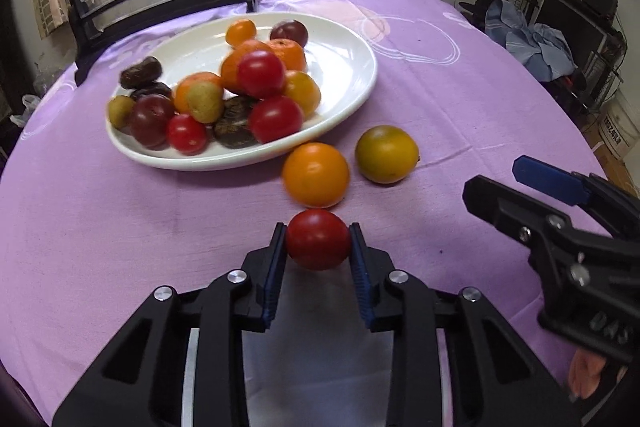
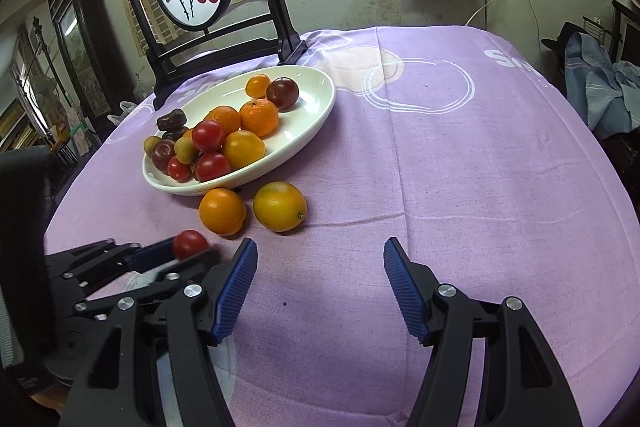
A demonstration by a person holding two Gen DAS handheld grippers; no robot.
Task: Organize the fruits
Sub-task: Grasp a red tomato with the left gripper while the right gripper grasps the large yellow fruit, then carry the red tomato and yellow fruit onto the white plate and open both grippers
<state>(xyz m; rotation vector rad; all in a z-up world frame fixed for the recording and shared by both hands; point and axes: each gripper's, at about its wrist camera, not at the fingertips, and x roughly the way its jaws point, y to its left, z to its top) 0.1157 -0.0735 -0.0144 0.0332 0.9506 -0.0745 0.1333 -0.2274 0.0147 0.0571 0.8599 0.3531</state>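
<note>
A red tomato (image 1: 318, 239) is seen pinched between the blue pads of the left gripper (image 1: 318, 245), low over the purple-clothed bench (image 1: 460, 99), its jaws drawn in narrow on the fruit's two sides. Whether the tomato has cleared the cloth cannot be settled from the blurred underside; a faint shadow beneath it suggests that it has.

The white plate (image 1: 356, 83), already heaped with tomatoes, oranges and dark plums, lies straight ahead of the held fruit and a little to the left, farther from the camera. Directly on that line, between gripper and plate, an orange (image 1: 316, 174) is parked just beside the plate's near rim, with a yellow-green citrus (image 1: 386, 154) next to it on the right. The coming carry is judged to turn on this: the tomato must be taken over or around the orange to reach the plate.

The right gripper (image 2: 320, 281) is held off to the right with its jaws standing half open and nothing between them, over bare cloth. Of the two loose fruits, the citrus is the nearer to it.
</note>
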